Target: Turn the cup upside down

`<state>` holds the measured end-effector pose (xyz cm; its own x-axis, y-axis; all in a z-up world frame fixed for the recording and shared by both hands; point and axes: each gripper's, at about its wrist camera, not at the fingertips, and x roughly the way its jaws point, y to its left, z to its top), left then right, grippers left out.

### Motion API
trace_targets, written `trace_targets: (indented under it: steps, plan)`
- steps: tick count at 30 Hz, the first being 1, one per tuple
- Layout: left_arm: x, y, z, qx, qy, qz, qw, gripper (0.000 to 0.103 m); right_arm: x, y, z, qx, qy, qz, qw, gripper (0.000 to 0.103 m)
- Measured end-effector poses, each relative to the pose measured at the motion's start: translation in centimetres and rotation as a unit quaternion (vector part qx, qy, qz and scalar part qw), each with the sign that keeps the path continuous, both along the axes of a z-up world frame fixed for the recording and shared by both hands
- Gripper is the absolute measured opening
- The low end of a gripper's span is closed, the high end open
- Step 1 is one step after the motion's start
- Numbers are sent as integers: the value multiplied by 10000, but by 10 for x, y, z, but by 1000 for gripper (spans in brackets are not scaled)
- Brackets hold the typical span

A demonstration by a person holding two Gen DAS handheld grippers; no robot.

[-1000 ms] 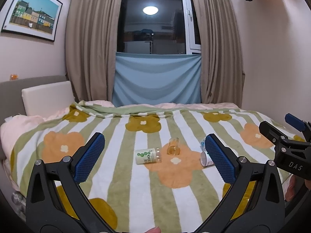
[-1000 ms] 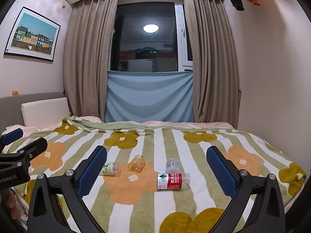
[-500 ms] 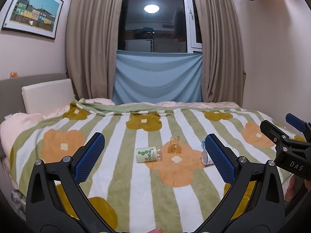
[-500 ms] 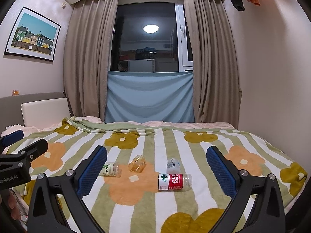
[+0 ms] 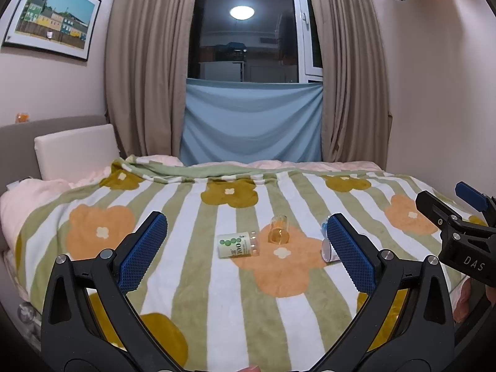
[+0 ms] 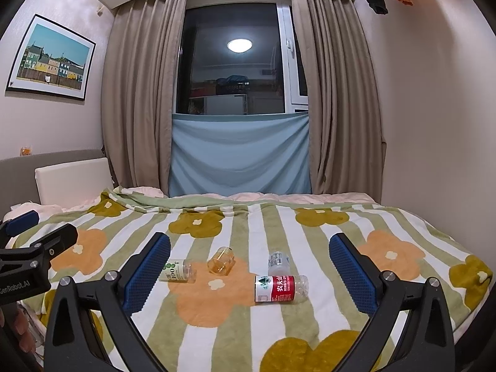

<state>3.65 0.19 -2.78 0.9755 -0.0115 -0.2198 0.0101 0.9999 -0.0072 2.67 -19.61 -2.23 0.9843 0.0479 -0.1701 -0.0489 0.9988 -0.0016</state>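
Observation:
A small clear amber cup lies on its side on the flowered blanket, also in the right wrist view. My left gripper is open and empty, held above the near part of the bed, short of the cup. My right gripper is open and empty, also short of the cup. The right gripper shows at the right edge of the left wrist view, and the left gripper at the left edge of the right wrist view.
A green-labelled bottle lies left of the cup. A red-labelled water bottle and a small clear bottle lie to its right. The striped blanket covers the bed; a headboard cushion stands at left, curtains behind.
Both grippers stay open. The left wrist view has shifted slightly, with the bed objects a little lower and nearer; the right view is almost unchanged.

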Motion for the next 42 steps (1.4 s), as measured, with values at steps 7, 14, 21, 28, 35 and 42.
trace_targets:
  steps: [7, 14, 21, 28, 35, 42]
  plan:
    - [1, 0, -3, 24, 8, 16, 10000, 103, 0, 0, 2, 3, 7, 5, 10000, 102]
    - [0, 0, -4, -8, 34, -17, 10000, 103, -1, 7, 0, 96, 35, 62, 9999, 102]
    - [1, -2, -3, -22, 63, -38, 10000, 103, -2, 9, 3, 77, 45, 104, 9999, 102]
    - [1, -2, -4, -41, 120, -36, 9999, 103, -4, 9, 2, 83, 44, 127, 9999, 102]
    - [12, -1, -4, -56, 235, -38, 9997, 103, -4, 12, -1, 84, 64, 127, 9999, 102]
    - [40, -1, -5, -51, 355, -139, 9993, 103, 8, 1, -13, 80, 147, 119, 9998, 102]
